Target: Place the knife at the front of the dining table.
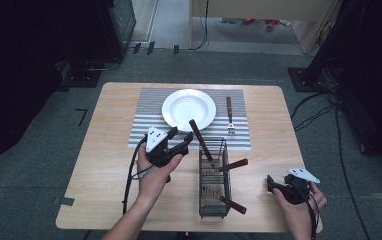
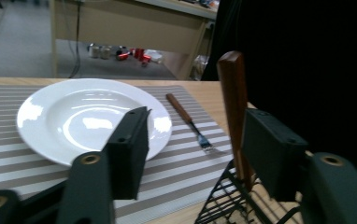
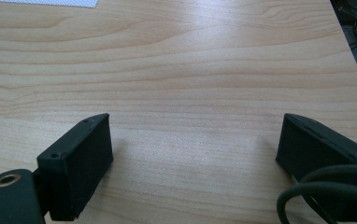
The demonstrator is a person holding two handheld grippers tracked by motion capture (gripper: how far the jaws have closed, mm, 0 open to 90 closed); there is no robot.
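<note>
We see the left gripper [image 1: 179, 139] wide open beside an upright knife handle [image 2: 232, 100] in the wire basket [image 1: 214, 199], holding nothing. The right gripper [image 1: 269, 181], also wide open, hovers over the tabletop [image 1: 114, 195] near its right front corner.

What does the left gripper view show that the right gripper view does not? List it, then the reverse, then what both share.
Left gripper view alone: a white plate on a striped mat, a fork beside it, a wire basket and a wooden handle standing between the open jaws of the left gripper. Right gripper view alone: the open right gripper and its cable. Both share: the wooden table.
</note>
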